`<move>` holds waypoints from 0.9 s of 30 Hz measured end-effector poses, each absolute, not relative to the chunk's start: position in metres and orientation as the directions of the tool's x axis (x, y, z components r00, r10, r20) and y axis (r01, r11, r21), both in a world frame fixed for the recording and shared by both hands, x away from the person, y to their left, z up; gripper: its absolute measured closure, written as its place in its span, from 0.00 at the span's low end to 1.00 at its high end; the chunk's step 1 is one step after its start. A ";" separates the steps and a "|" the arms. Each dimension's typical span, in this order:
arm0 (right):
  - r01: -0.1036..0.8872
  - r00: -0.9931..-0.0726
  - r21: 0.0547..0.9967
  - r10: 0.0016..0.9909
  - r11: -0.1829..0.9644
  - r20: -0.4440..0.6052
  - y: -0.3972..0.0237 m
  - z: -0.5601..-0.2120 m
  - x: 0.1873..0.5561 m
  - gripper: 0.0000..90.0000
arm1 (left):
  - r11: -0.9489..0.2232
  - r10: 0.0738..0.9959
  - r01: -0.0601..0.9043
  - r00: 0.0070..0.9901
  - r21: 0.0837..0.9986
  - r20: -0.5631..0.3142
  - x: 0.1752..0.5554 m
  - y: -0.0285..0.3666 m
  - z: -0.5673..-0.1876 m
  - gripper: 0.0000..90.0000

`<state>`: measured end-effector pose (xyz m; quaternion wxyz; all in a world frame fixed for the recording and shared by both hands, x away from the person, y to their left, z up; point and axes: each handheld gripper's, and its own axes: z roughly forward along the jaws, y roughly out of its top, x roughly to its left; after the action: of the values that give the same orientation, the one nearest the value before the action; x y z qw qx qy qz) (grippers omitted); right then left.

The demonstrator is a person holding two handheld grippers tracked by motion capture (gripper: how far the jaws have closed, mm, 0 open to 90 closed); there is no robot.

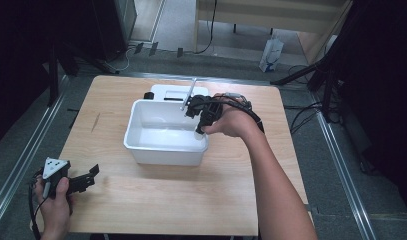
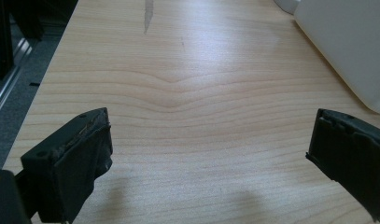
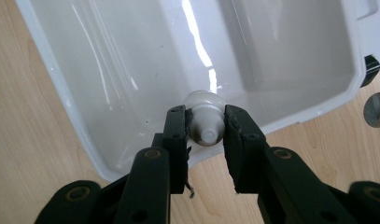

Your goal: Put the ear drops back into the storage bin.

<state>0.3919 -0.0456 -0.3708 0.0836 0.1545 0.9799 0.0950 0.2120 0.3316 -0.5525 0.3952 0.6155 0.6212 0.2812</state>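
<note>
Over the near right rim of the white plastic tub (image 1: pixel 161 150), the right gripper (image 1: pixel 203 122) is held pointing down, its jaws clamped on a small white ribbed cap-like piece (image 3: pixel 205 125) that is seen just above the tub's inner wall. Bare wooden table (image 1: pixel 191 200) is left all around the tub. At the near left corner, the left gripper (image 1: pixel 86 179) is held with jaws wide apart and nothing between them.
</note>
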 end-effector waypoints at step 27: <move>0.159 -0.974 0.103 0.173 0.982 -0.149 -0.033 -0.427 0.396 0.80 | 0.086 0.985 0.558 0.079 0.825 -0.156 0.213 0.333 -0.553 0.00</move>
<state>0.3963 -0.0330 -0.4272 0.0787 0.0837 0.9923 0.0455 0.2130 0.3326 -0.5527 0.3945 0.6196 0.6224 0.2702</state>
